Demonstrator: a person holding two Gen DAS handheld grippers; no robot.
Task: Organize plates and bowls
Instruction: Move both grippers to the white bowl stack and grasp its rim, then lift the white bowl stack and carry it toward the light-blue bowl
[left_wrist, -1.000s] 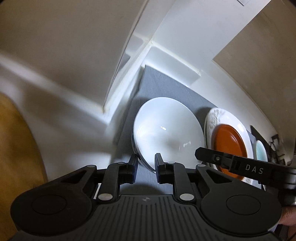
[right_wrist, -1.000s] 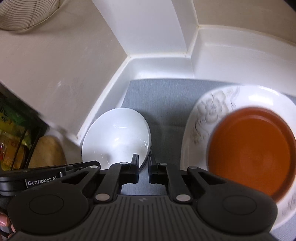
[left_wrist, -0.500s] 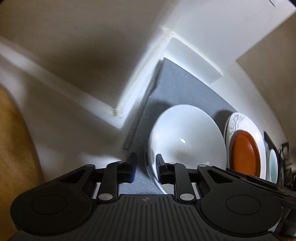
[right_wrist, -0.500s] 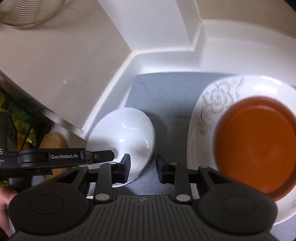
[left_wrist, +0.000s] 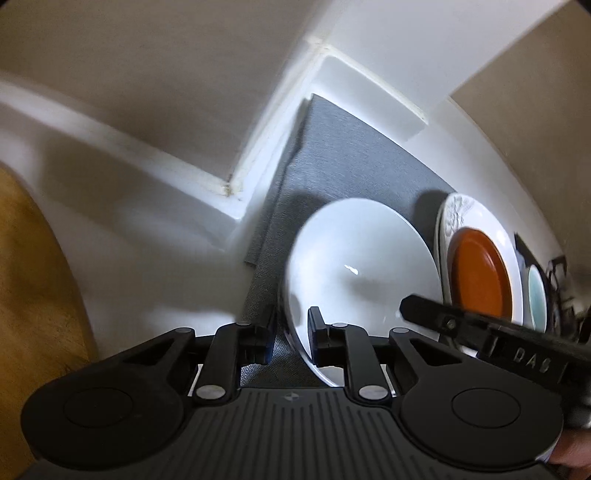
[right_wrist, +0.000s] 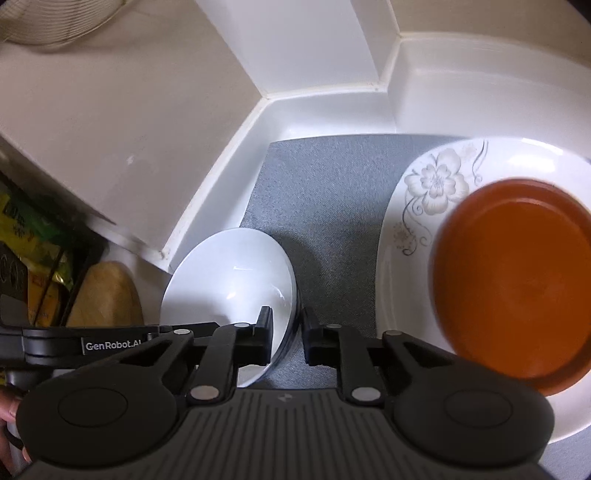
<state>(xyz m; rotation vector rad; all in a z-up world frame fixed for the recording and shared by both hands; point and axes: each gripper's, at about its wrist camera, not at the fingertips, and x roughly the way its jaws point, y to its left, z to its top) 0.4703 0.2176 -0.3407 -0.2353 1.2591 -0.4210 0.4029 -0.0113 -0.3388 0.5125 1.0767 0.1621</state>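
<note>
While the white bowl (left_wrist: 360, 266) is sitting on the grey mat (right_wrist: 332, 192), left of the flowered plate (right_wrist: 436, 184), the left gripper (left_wrist: 291, 338) is opening astride its near rim and the right gripper (right_wrist: 286, 338) is closing on it. Being glazed, slippery and fragile, it is asking for a firm rim hold.

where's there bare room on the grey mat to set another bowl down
The back of the grey mat, between the white bowl and the rear wall, is bare. A narrower bare strip runs between the white bowl and the floral plate. The right side is crowded: the orange dish sits on the floral plate.
</note>
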